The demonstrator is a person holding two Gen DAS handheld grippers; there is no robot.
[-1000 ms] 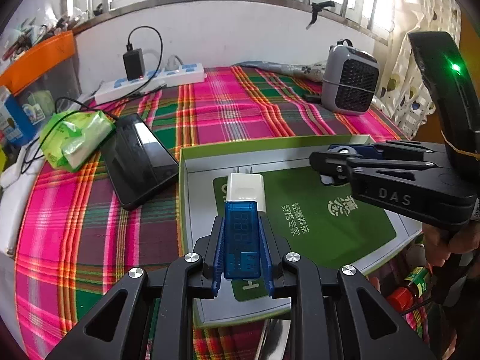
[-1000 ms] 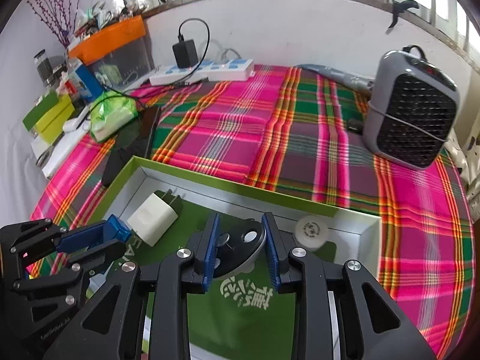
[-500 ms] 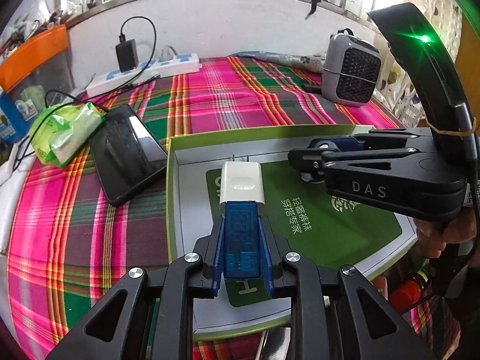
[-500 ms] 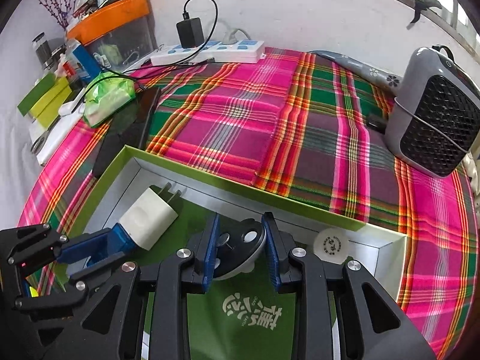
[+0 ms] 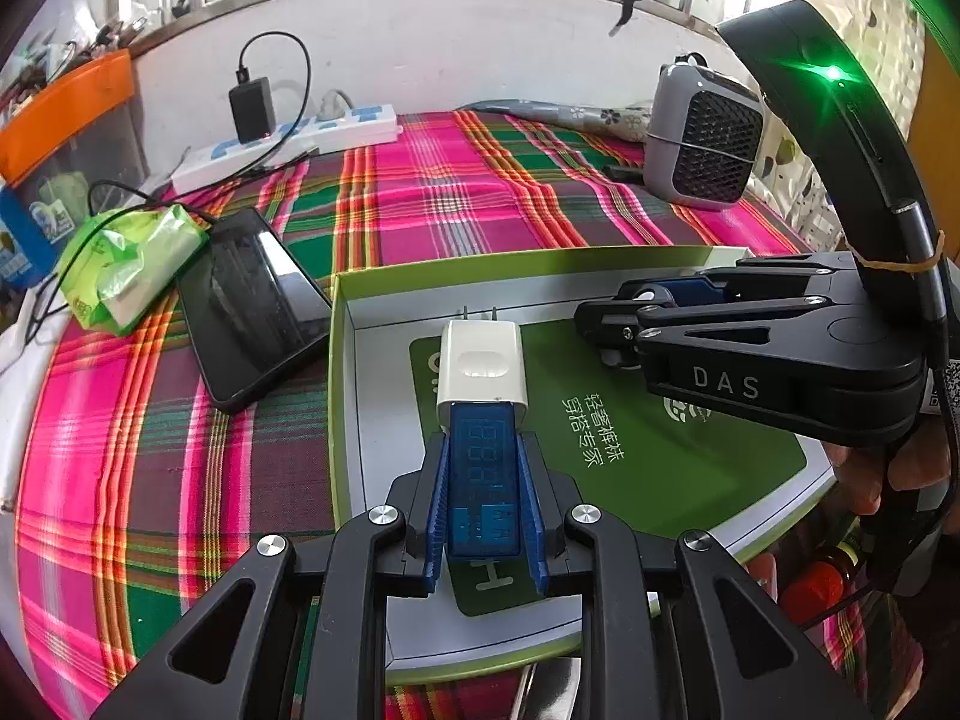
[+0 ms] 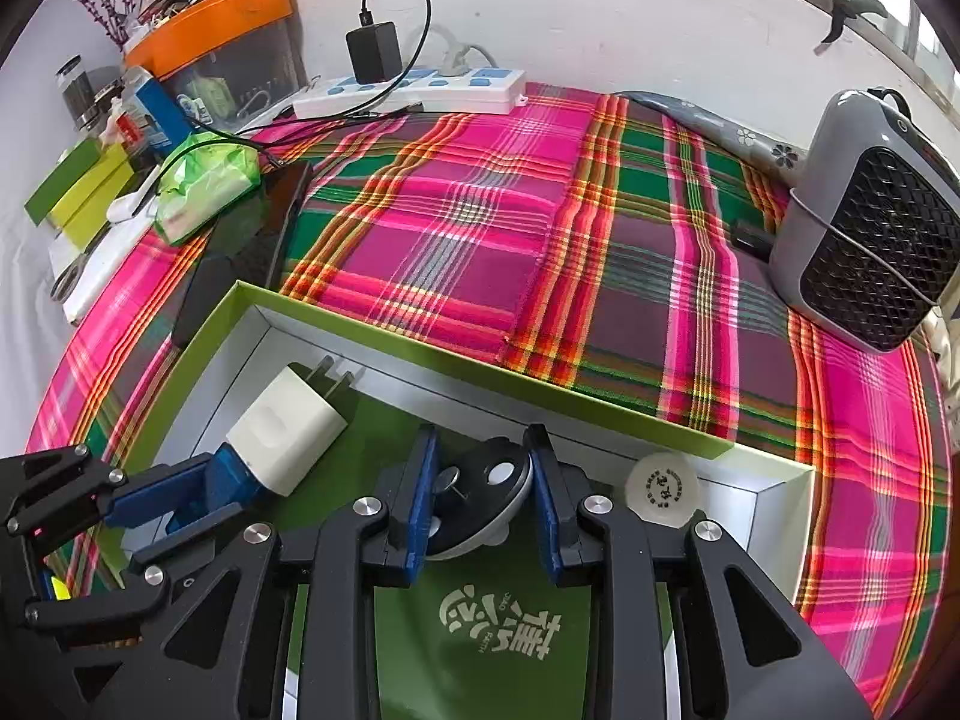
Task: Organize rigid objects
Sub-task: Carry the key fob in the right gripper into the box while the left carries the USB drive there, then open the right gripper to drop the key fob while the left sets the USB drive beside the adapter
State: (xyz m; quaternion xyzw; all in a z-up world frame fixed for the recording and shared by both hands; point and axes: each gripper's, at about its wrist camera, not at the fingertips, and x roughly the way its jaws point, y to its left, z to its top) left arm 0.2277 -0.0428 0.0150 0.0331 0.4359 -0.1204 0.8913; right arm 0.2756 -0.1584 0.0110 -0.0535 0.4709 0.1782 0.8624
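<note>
The left gripper [image 5: 483,495] is clamped on a blue meter [image 5: 483,480] plugged into a white charger [image 5: 483,369], both held over the green box [image 5: 342,360]. The right gripper [image 6: 480,501] grips a dark round gadget [image 6: 480,495] inside the same box, near its far wall. A white disc [image 6: 662,491] lies just beside it. The box sits on a plaid cloth [image 6: 480,228], with 1 phone [image 5: 252,306] next to it.

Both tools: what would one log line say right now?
left tool: shut on blue USB meter with white charger | right tool: shut on black round gadget | both over green box
</note>
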